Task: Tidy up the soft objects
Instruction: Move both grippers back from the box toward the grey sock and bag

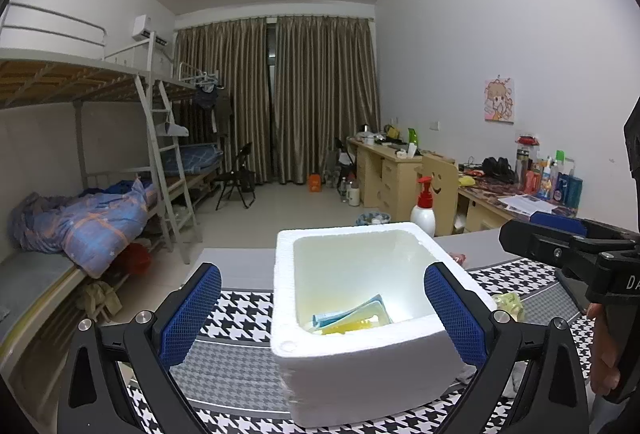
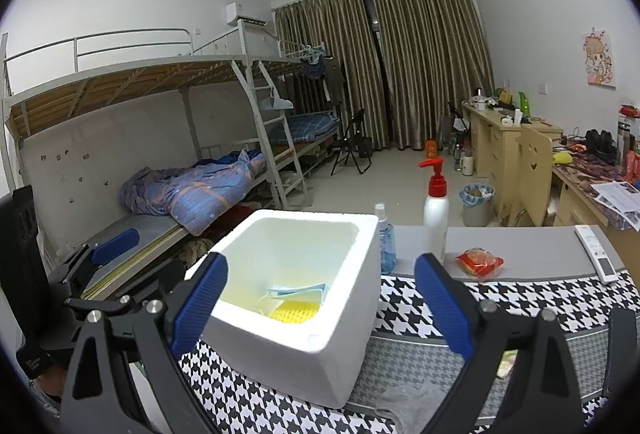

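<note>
A white foam box (image 1: pixel 280 346) stands on the houndstooth cloth (image 1: pixel 236 310). Inside it lie a light blue cloth (image 1: pixel 352 312) and a yellow item (image 1: pixel 344 328), which also show in the right wrist view as the blue cloth (image 2: pixel 298 290) and the yellow item (image 2: pixel 294 312). My left gripper (image 1: pixel 324 268) is open, its blue pads (image 1: pixel 192 314) on either side of the box, not pressing it. My right gripper (image 2: pixel 322 258) is open too, with nothing held, and the box (image 2: pixel 320 354) is ahead of it. A pale green soft thing (image 1: pixel 509 304) and a grey cloth (image 2: pixel 404 394) lie right of the box.
Behind the box stand a white pump bottle (image 2: pixel 436 222) and a blue spray bottle (image 2: pixel 386 246). A red packet (image 2: pixel 478 262) and a remote (image 2: pixel 596 254) lie on the grey table strip. Bunk beds are at the left, desks along the right wall.
</note>
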{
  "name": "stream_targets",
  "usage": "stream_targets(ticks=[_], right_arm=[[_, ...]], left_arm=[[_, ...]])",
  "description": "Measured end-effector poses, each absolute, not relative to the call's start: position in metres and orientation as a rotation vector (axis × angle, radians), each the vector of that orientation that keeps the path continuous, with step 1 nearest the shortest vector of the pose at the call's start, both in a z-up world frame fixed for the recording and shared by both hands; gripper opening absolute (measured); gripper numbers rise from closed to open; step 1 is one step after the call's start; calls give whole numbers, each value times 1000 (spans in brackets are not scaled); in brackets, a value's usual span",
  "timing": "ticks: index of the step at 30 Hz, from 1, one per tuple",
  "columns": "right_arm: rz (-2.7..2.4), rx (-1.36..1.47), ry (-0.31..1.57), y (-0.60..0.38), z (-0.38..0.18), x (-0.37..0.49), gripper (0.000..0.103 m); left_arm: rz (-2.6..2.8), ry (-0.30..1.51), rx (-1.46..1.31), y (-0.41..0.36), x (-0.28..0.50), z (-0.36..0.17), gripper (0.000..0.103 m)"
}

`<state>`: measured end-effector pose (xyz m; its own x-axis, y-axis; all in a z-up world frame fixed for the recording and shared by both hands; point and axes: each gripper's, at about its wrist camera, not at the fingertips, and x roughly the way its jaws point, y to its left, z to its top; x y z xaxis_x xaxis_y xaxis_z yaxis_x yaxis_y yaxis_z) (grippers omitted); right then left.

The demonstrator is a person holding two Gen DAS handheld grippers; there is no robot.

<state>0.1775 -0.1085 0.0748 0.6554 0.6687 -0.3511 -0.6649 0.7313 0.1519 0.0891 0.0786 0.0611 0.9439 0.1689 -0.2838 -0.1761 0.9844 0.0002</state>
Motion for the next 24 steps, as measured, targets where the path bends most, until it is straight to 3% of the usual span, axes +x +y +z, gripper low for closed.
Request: stream_targets(ticks=[24], right_arm=[[647, 30, 375, -157, 77, 175, 97]], left_arm=[[75, 286, 20, 42, 95, 66, 102]])
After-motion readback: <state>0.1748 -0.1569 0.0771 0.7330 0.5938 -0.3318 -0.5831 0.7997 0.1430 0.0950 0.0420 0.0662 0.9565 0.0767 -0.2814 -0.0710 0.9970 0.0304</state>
